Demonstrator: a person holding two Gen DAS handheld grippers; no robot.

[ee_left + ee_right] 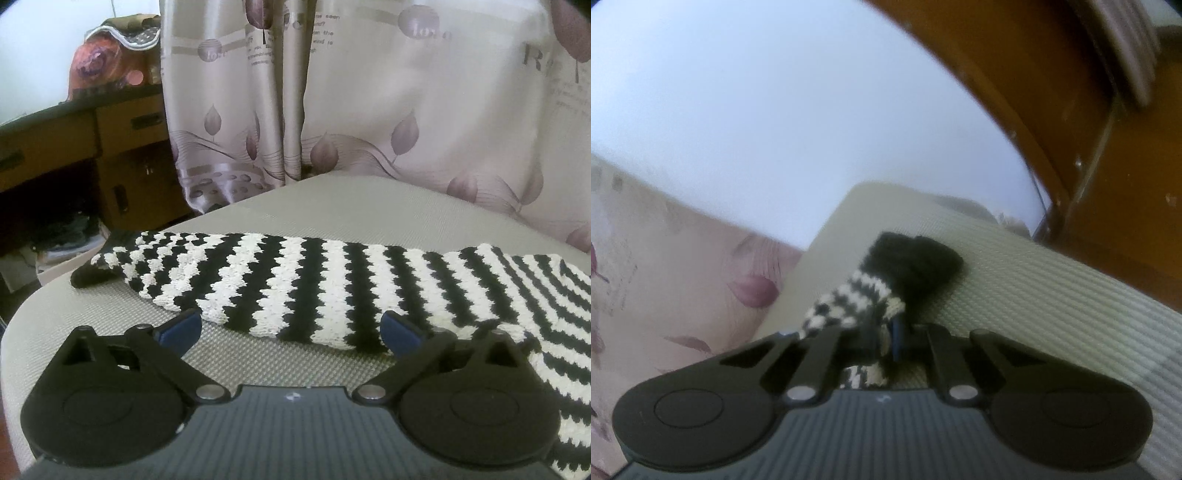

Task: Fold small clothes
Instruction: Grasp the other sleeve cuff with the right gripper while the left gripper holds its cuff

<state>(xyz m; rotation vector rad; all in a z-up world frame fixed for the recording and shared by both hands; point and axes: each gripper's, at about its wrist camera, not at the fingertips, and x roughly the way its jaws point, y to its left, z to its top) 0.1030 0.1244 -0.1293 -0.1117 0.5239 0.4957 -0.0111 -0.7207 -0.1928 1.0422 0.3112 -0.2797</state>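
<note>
A black-and-white striped knitted garment (314, 284) lies flat across a grey woven surface (110, 314), one black-cuffed sleeve pointing left. My left gripper (291, 332) is open, its blue pads on either side of the garment's near edge, low over the surface. In the right wrist view my right gripper (886, 332) is shut on a striped sleeve with a black cuff (908, 266), and the cuff hangs over the surface ahead of the fingers.
A patterned curtain (369, 110) hangs behind the surface. A wooden cabinet with drawers (74, 147) stands at the left. In the right wrist view a white wall (775, 110) and a wooden door frame (1071, 147) lie beyond the surface's edge (831, 229).
</note>
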